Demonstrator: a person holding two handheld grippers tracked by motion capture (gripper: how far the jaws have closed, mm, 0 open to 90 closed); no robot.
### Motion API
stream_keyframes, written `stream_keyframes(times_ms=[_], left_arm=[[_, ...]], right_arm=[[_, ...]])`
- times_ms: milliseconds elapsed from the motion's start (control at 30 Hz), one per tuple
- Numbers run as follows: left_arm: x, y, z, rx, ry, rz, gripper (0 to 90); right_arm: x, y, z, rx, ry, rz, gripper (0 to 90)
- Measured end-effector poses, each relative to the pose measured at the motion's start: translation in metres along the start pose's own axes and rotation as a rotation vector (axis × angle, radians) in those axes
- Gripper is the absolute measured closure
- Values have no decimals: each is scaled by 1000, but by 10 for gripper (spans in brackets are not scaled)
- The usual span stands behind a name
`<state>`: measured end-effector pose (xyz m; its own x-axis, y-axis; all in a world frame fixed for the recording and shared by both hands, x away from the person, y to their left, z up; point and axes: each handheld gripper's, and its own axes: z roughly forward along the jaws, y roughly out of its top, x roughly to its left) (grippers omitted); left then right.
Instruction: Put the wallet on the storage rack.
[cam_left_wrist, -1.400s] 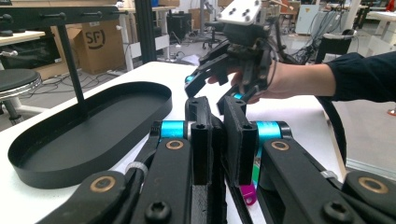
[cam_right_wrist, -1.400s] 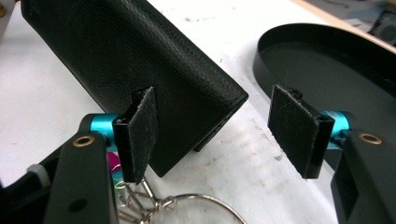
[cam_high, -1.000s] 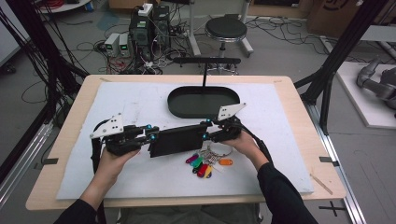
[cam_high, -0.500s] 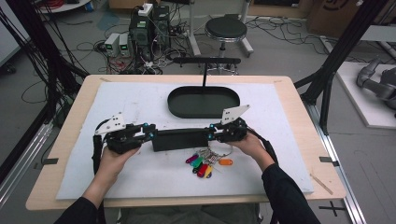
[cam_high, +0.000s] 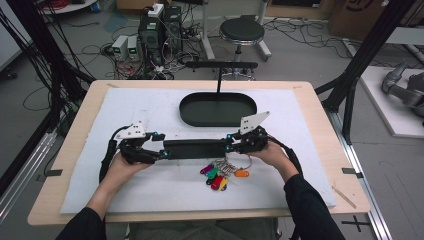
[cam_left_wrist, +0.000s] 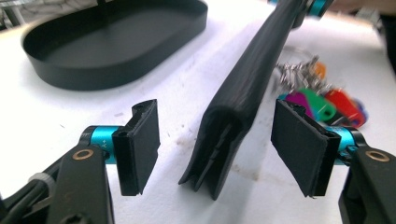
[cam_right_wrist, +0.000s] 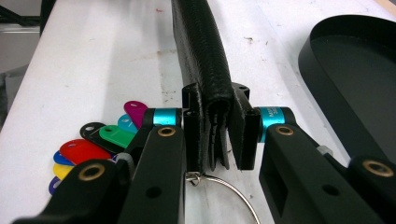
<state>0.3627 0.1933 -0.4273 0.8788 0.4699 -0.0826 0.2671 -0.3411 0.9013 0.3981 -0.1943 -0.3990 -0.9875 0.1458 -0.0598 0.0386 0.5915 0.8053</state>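
- Pinching the black pouch (cam_right_wrist: 201, 56) near the tray (cam_high: 218, 119), our right claw (cam_right_wrist: 219, 135) held alone.
- Our left claw (cam_left_wrist: 219, 144) had just spread; the freed end could sag, twisting loose.

No text, label, brand, number or sign can be read anywhere. The blue collar (cam_right_wrist: 272, 116) behind one pad of the right gripper (cam_right_wrist: 219, 135) carries a line of small dark print, but it is too small and blurred to make out. The blue collar (cam_left_wrist: 103, 138) on the left gripper (cam_left_wrist: 219, 147) shows similar tiny marks, equally unreadable. The cardboard box (cam_high: 357, 12) at the far right of the high view bears dark printed strokes, cut off by the frame edge and not legible.
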Motion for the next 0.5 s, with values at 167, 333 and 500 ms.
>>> stream_keyframes(times_ms=[167, 333, 500], left_arm=[[-1, -1, 8, 22, -31, 35, 556], [-3, 0, 6, 36, -19, 86, 694], [-7, 2, 6, 19, -22, 106, 735]], right_arm=[[-1, -1, 0, 2, 5, 10, 777], [-2, -1, 1, 3, 0, 19, 768], [-4, -2, 0, 7, -19, 38, 721]])
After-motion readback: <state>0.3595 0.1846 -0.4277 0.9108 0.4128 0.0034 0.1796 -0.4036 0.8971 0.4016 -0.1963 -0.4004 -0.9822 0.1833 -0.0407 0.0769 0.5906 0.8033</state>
